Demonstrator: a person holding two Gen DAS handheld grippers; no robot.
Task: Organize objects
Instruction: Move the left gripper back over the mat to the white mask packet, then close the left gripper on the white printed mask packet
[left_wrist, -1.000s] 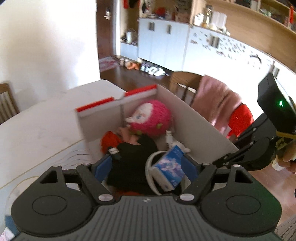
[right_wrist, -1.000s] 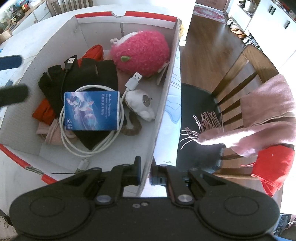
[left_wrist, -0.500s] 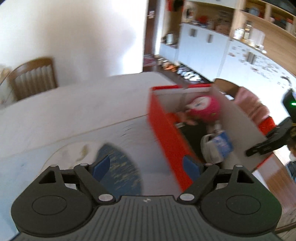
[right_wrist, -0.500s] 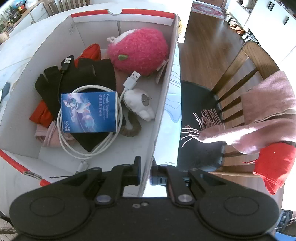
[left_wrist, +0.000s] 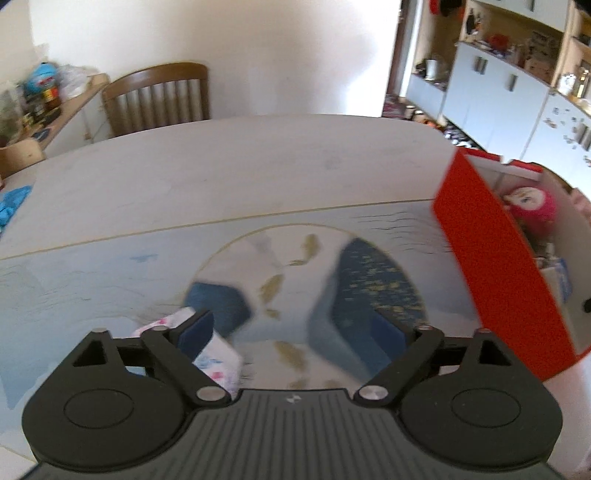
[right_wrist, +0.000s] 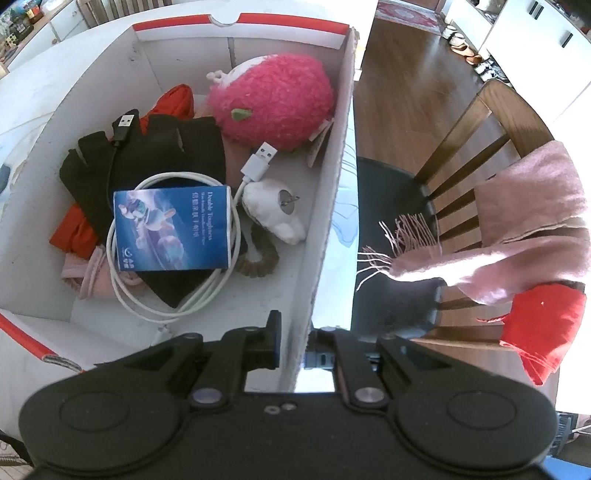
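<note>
A red and white cardboard box holds a pink plush toy, black gloves, a coiled white cable, a blue packet and a white charger. My right gripper is shut on the box's right wall near its front corner. In the left wrist view the box stands at the right. My left gripper hangs over the patterned table mat, its jaws opening with nothing held. A small floral packet lies under its left finger.
A wooden chair with a pink scarf and red cloth stands right of the table. Another chair sits at the table's far side. A blue cloth lies at the left edge. Cabinets line the back.
My left gripper has swung left out of the box and over the table mat, opening wider. The blue packet stays in the box. The right gripper has kept its grip on the box wall.
</note>
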